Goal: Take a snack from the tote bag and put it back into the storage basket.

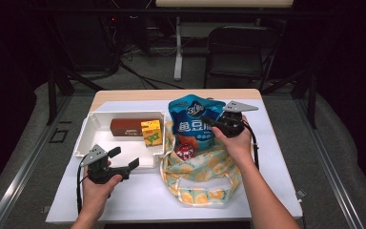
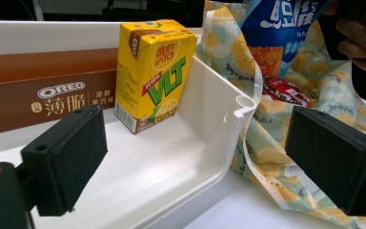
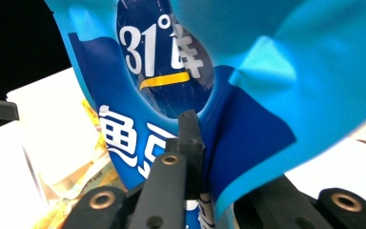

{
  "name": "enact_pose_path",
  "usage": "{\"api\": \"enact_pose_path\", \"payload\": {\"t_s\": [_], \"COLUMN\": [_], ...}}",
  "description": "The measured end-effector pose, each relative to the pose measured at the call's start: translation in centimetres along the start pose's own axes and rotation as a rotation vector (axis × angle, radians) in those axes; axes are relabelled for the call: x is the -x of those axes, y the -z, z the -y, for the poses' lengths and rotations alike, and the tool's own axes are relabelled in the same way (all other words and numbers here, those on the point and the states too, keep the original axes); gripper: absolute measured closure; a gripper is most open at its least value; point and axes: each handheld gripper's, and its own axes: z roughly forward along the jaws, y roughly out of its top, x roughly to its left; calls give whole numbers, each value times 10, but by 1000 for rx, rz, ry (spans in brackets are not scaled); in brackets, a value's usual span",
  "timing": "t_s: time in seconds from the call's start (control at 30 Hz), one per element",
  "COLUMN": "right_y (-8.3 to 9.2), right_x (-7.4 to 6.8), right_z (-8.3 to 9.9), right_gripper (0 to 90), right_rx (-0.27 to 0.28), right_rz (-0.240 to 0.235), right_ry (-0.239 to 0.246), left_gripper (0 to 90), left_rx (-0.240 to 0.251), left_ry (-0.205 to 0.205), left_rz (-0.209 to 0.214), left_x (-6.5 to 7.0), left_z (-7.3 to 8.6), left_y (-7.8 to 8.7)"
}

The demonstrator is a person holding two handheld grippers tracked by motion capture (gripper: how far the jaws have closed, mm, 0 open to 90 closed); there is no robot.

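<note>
The blue bag (image 1: 189, 125) is pinched by the right gripper (image 1: 213, 123); the left gripper (image 1: 124, 160) is held wide, empty, near the tray (image 1: 124, 114).

Ahead of your left claw (image 2: 195, 167) you read "OREO" on the brown box (image 2: 43, 90), "VLT" on the yellow carton (image 2: 155, 71); your right claw (image 3: 190, 143) pinches the blue bag (image 3: 171, 95) marked "31".

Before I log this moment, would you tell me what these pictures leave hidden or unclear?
- Lower part of the blue snack bag: high view, sunk inside the lemon-print tote bag.
- Oreo box: left gripper view, its right end is behind the VLT lemon tea carton.
- Right tongs: right gripper view, the bag's film covers the pad faces.
- Small print on the snack bag: high view, too small.
</note>
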Motion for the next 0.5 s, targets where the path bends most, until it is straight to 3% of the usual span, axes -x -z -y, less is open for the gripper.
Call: {"api": "enact_pose_path", "payload": {"t_s": [0.23,0.5], "right_y": [8,25], "right_x": [-13,-22], "right_z": [-7,-21], "right_gripper": [894,897], "right_rx": [-3,40], "right_rz": [3,13], "right_ry": [33,35], "left_gripper": [118,141], "left_rx": [9,21], "left_ry": [-4,-27], "left_rz": [6,12], "left_x": [1,5], "left_z": [-1,-10], "left_y": [-2,-4]}}
